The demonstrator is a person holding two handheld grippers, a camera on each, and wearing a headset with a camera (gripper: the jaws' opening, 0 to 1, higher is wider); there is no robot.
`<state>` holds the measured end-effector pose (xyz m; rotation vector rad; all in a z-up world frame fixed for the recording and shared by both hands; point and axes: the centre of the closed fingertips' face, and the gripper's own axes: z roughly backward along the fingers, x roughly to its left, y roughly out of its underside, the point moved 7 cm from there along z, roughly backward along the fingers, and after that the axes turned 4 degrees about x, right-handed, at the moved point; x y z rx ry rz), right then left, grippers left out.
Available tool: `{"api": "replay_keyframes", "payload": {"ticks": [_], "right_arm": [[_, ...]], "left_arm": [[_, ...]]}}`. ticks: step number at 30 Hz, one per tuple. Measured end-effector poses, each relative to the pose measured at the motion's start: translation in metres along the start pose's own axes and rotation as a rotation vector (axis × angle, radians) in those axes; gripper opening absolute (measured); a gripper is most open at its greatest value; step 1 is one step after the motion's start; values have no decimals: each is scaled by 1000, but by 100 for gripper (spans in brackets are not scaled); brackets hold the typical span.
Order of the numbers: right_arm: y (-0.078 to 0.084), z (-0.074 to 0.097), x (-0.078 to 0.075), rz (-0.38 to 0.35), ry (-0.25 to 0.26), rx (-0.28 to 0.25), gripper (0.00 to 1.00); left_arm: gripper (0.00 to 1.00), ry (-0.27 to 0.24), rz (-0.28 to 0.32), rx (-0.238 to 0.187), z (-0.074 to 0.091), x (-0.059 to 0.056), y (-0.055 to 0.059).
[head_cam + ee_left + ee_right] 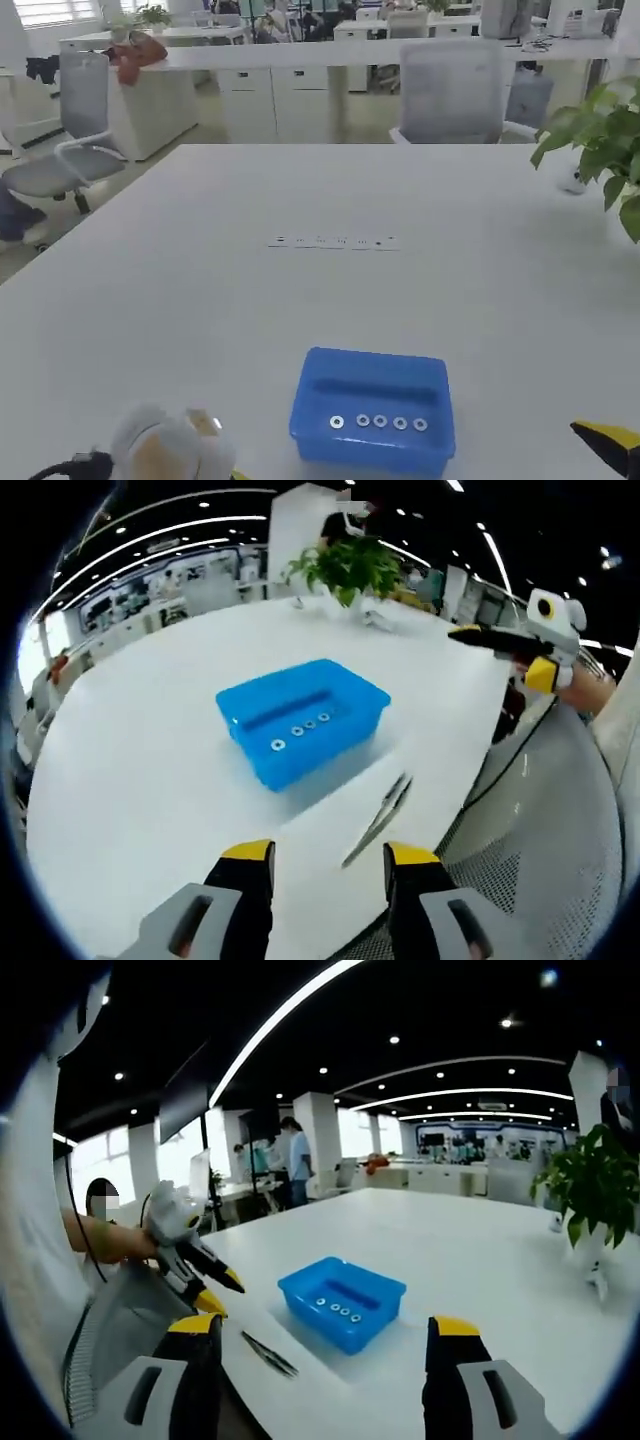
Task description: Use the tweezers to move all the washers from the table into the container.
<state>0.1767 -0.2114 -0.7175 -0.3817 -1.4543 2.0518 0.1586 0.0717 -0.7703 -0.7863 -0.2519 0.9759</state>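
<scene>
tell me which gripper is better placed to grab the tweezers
Left, likely. The tweezers lie just ahead of the open left gripper and look large in its view; from the right gripper, also open, they look smaller, over on the left gripper's side.

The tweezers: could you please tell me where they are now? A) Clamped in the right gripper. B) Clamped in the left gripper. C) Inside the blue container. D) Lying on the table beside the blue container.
D: the tweezers lie flat on the table beside the blue container, and the left gripper and right gripper are both open and empty.
</scene>
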Motion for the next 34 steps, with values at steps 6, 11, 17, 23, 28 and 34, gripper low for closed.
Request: {"api": "replay_keyframes", "payload": {"ticks": [6, 11, 17, 23, 28, 34], "right_arm": [[-4, 2, -11, 8, 97, -36, 97], [-11, 11, -14, -13, 166, -100, 99], [-14, 18, -15, -37, 241, -168, 99], [-8, 15, -20, -31, 251, -157, 99], [-8, 15, -19, -20, 258, -159, 98], [-4, 16, -24, 0, 291, -140, 96]], "left_arm": [[68, -170, 37, -363, 37, 11, -32], [84, -241, 71, -542, 53, 17, -41], [99, -233, 90, -666, 60, 15, -49], [99, -185, 145, -666, 56, 20, -47], [99, -168, 168, -682, 58, 20, -46], [99, -183, 195, -699, 61, 25, -44]]}}
